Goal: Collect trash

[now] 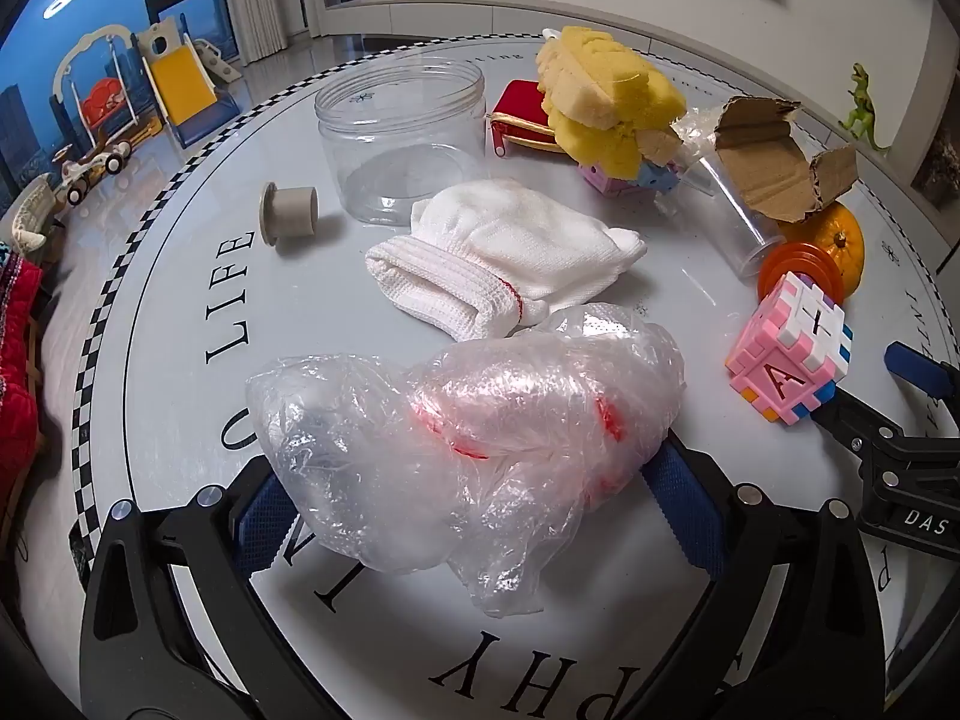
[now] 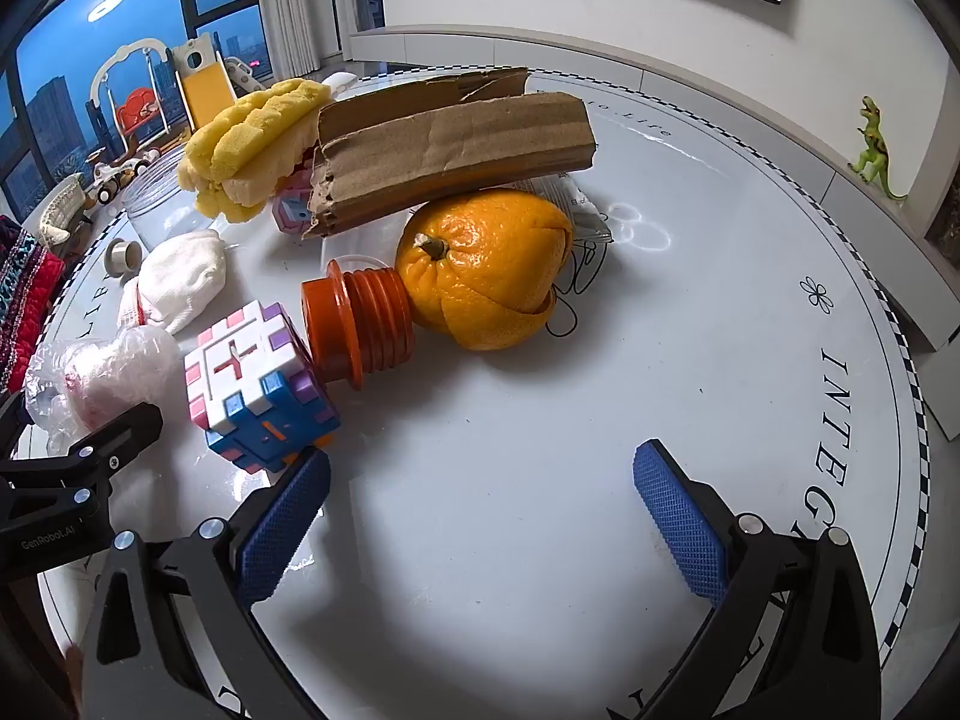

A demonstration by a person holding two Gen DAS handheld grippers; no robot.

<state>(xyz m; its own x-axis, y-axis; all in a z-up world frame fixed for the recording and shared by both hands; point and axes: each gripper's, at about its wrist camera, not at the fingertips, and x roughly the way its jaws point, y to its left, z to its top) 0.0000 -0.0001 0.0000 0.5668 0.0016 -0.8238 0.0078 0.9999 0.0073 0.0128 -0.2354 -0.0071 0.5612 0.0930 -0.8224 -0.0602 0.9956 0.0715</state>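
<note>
Left gripper [image 1: 468, 498] pinching crumpled plastic wrap [image 1: 462, 426]; right gripper [image 2: 480, 510] wide open, empty

Collecting looks barely begun; torn cardboard [image 2: 444, 150] and orange peel [image 2: 486, 270] remain on the table [image 2: 690, 360]

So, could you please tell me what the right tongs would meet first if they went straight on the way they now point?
Most likely the orange. The right tongs are open over bare table, and the fruit lies first in that line, though depth is hard to judge through the fisheye.

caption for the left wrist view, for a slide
Left gripper straddles a crumpled clear plastic bag on the round white table, white knit glove just beyond.
</note>
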